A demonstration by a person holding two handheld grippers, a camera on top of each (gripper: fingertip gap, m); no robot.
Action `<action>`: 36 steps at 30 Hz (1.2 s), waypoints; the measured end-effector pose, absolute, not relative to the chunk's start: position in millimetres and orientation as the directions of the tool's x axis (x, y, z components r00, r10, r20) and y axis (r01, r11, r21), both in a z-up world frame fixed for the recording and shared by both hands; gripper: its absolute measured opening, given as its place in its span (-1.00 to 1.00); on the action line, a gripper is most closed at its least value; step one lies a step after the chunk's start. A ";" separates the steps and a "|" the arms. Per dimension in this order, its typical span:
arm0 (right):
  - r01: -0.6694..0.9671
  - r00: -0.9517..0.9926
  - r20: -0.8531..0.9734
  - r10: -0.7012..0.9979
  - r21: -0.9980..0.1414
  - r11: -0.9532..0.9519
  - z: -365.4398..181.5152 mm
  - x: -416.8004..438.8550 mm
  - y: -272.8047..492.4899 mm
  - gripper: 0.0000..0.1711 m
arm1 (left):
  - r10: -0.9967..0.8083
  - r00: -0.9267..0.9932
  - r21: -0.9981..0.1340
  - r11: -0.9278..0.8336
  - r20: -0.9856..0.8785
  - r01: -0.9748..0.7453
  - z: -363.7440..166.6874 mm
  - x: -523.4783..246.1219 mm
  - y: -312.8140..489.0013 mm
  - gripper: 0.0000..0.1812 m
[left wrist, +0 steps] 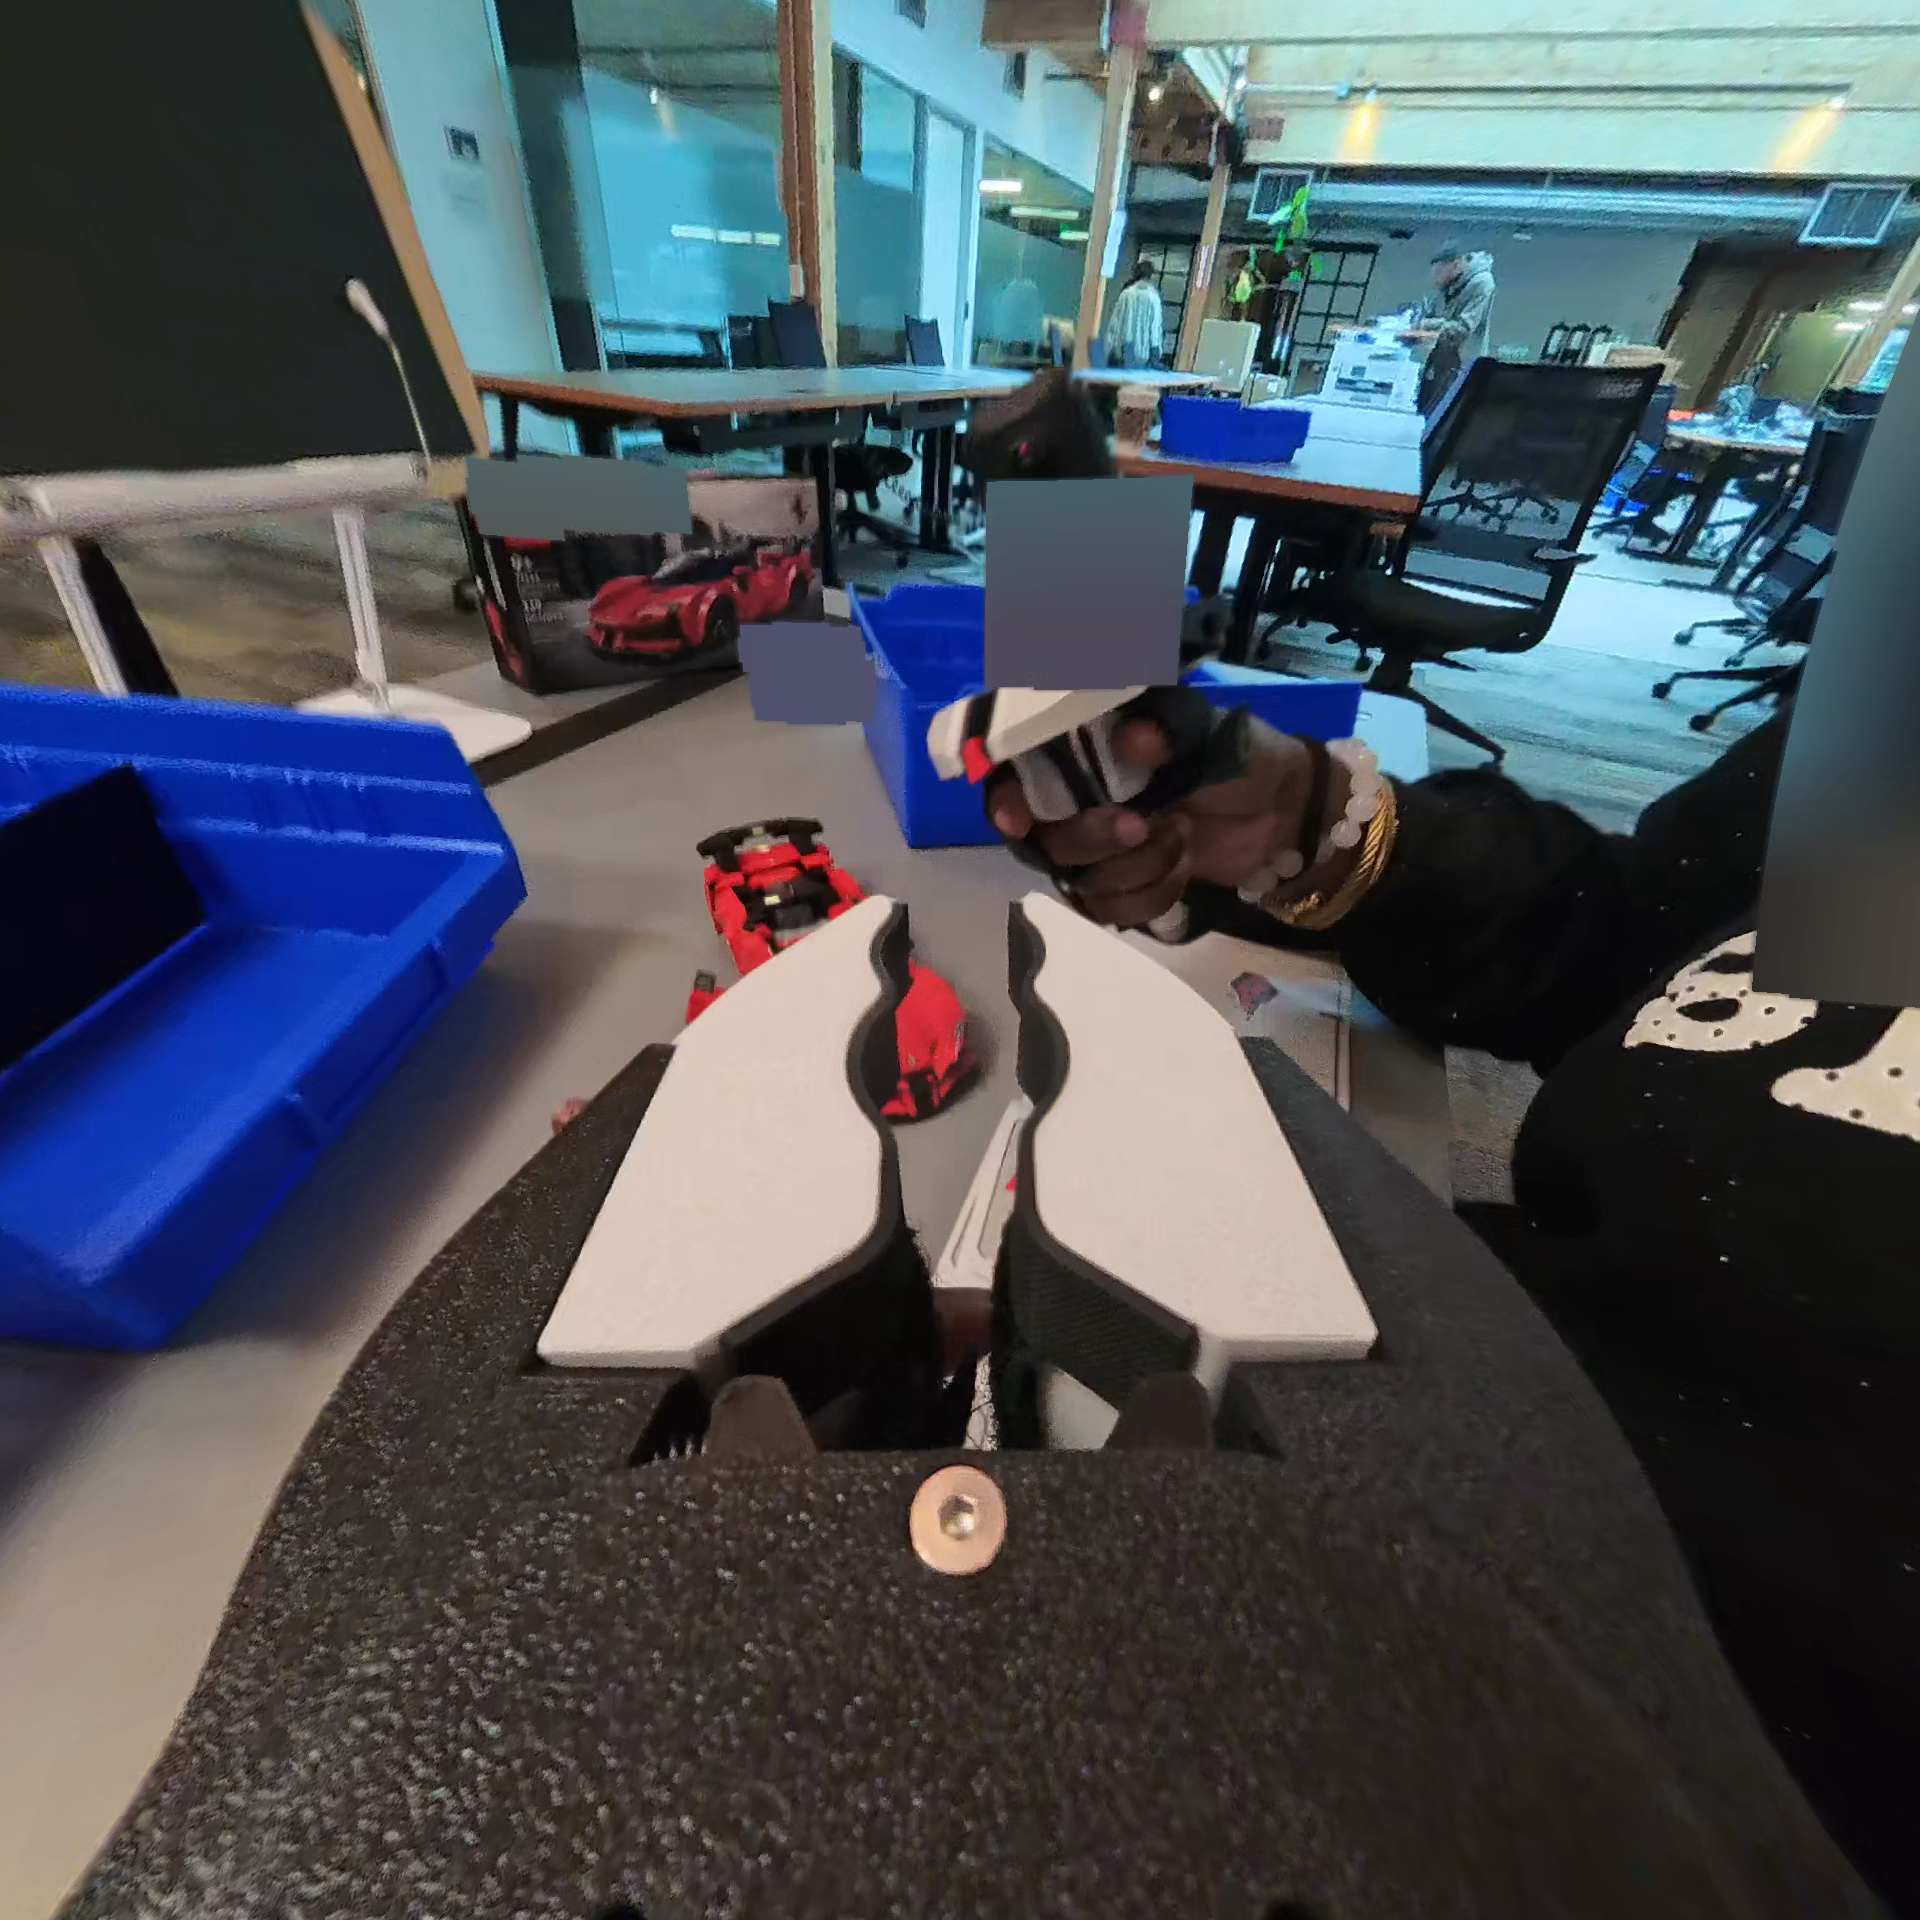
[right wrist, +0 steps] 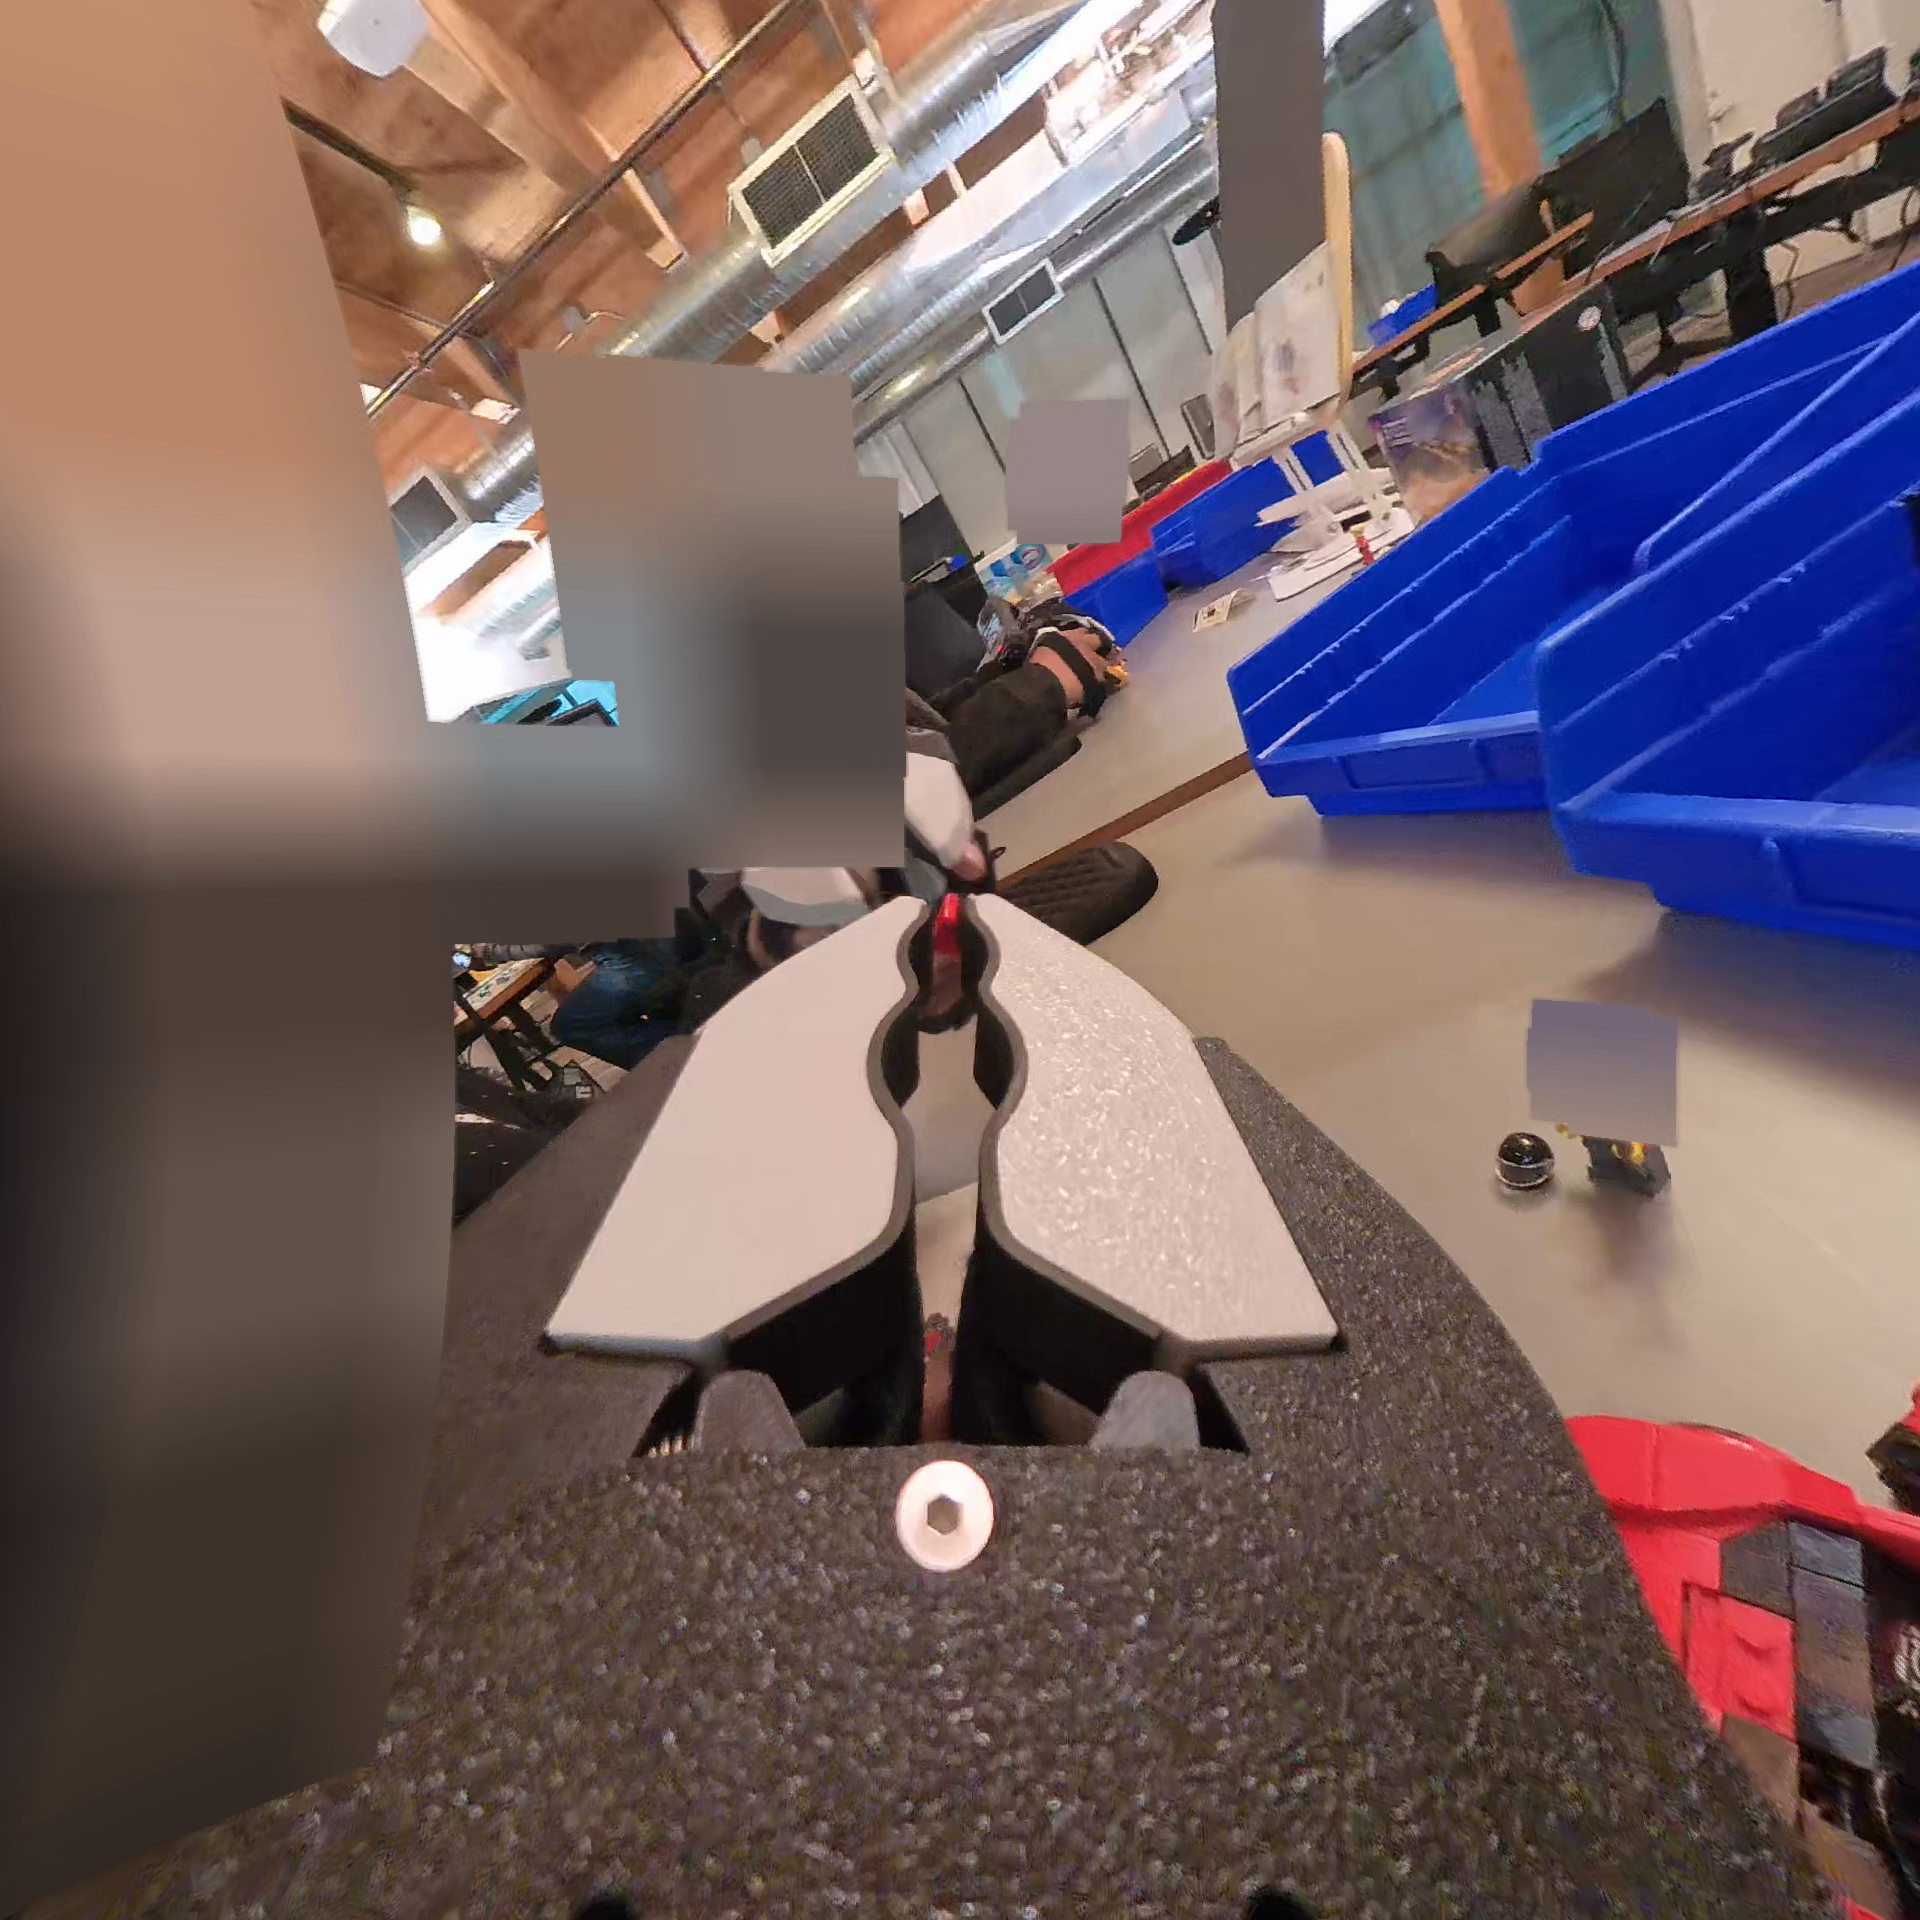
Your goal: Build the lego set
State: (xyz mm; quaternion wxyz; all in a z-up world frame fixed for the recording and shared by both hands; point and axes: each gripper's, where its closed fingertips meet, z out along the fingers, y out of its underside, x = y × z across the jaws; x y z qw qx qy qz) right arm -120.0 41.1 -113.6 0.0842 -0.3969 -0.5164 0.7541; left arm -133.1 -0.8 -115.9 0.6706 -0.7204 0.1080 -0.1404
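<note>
The red lego car (left wrist: 790, 894) lies on the grey table (left wrist: 582, 914), partly behind my left finger. My left gripper (left wrist: 958, 914) is open and empty, held low just in front of the car. My right gripper (right wrist: 945, 906) is shut on a small red lego piece (right wrist: 945, 923) at its tips. It is lifted above the table and also shows in the left wrist view (left wrist: 966, 743), held in a hand beyond the car. The car's red body (right wrist: 1756, 1558) shows at the lower right of the right wrist view.
A big blue bin (left wrist: 239, 997) stands at my left and another blue bin (left wrist: 914, 717) behind the car, beside the lego box (left wrist: 655, 603). An instruction sheet (left wrist: 1283, 997) lies at the right. A minifigure (right wrist: 1626, 1169) and black round piece (right wrist: 1524, 1158) stand near blue bins (right wrist: 1714, 675). The left gripper's tips are roughly 5 cm from the right gripper's. The car's red body (right wrist: 1756, 1558) sits 15 cm or so from the ends of my right fingers.
</note>
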 end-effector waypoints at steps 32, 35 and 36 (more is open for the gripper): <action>0.271 -0.670 -0.059 0.740 -0.948 0.169 -148.2 28.8 74.4 -0.95 | -0.136 0.981 -0.917 -0.356 -0.140 -0.180 -189.0 -9.5 -8.5 -0.91; 0.262 -0.695 -0.036 0.718 -0.943 0.207 -150.2 32.3 71.1 -0.95 | -0.178 0.971 -0.886 -0.408 -0.161 -0.222 -206.8 9.0 4.5 -0.90; 0.263 -0.696 -0.028 0.718 -0.940 0.218 -152.6 31.8 72.8 -0.95 | -0.188 0.969 -0.877 -0.423 -0.161 -0.227 -213.2 13.6 9.9 -0.90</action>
